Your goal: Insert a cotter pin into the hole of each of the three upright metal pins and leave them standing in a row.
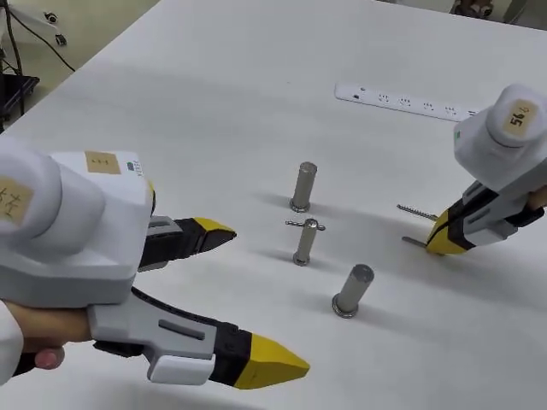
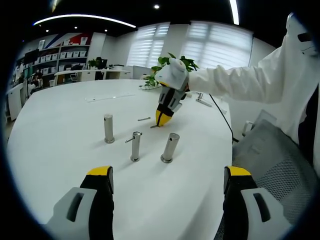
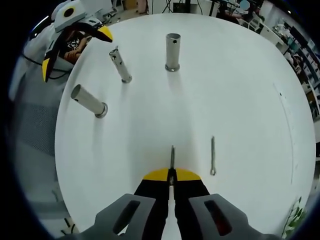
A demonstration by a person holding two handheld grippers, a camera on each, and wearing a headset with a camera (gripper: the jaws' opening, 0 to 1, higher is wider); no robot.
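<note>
Three metal pins stand upright on the white table: far pin (image 1: 302, 186), middle pin (image 1: 305, 242), near pin (image 1: 353, 290). A cotter pin (image 1: 305, 225) sits crosswise through the middle pin's hole. My right gripper (image 1: 443, 237) is down at the table to their right, shut on a second cotter pin (image 3: 172, 156) that sticks out forward between the tips of my right gripper (image 3: 171, 175). A third cotter pin (image 3: 212, 155) lies loose beside it. My left gripper (image 1: 256, 295) hovers open left of the pins with nothing between its fingers; the left gripper (image 2: 167, 175) faces the row.
A white power strip (image 1: 402, 101) lies on the table beyond the pins. A person's white sleeve (image 2: 235, 82) reaches in from the right. The table edge and a grey chair (image 2: 270, 165) are to the right in the left gripper view.
</note>
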